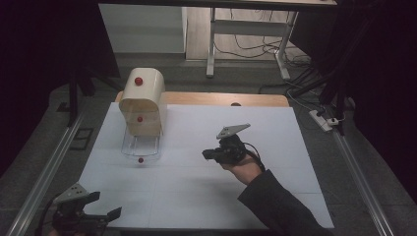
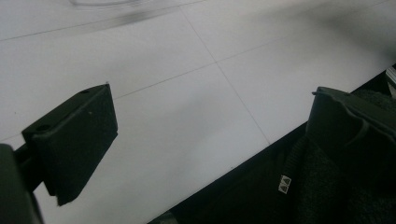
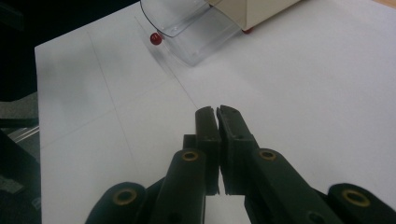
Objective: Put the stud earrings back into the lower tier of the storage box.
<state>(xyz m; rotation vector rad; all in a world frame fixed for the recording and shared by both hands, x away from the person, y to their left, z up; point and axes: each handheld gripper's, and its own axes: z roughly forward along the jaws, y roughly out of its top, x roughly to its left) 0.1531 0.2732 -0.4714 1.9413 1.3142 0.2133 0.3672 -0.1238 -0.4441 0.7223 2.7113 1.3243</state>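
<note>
A cream bread-bin-shaped box (image 1: 142, 101) with red knobs stands at the back left of the white table (image 1: 196, 196). A clear plastic drawer (image 1: 141, 146) with a red knob (image 1: 140, 160) is pulled out of its front. The same drawer (image 3: 194, 28) and red knob (image 3: 155, 38) appear far ahead in the right gripper view. My right gripper (image 1: 206, 155) hovers over the table's middle, pointing left toward the drawer, shut with nothing between its jaws (image 3: 217, 112). My left gripper (image 1: 110, 206) rests at the near left edge, wide open and empty (image 2: 210, 135).
A wooden board edge (image 1: 226, 99) shows behind the white sheet. Metal rails (image 1: 44, 162) run along both sides of the table. A desk frame and cables (image 1: 246, 49) stand on the floor beyond. A dark knitted sleeve (image 2: 327, 186) lies by the left gripper's jaw.
</note>
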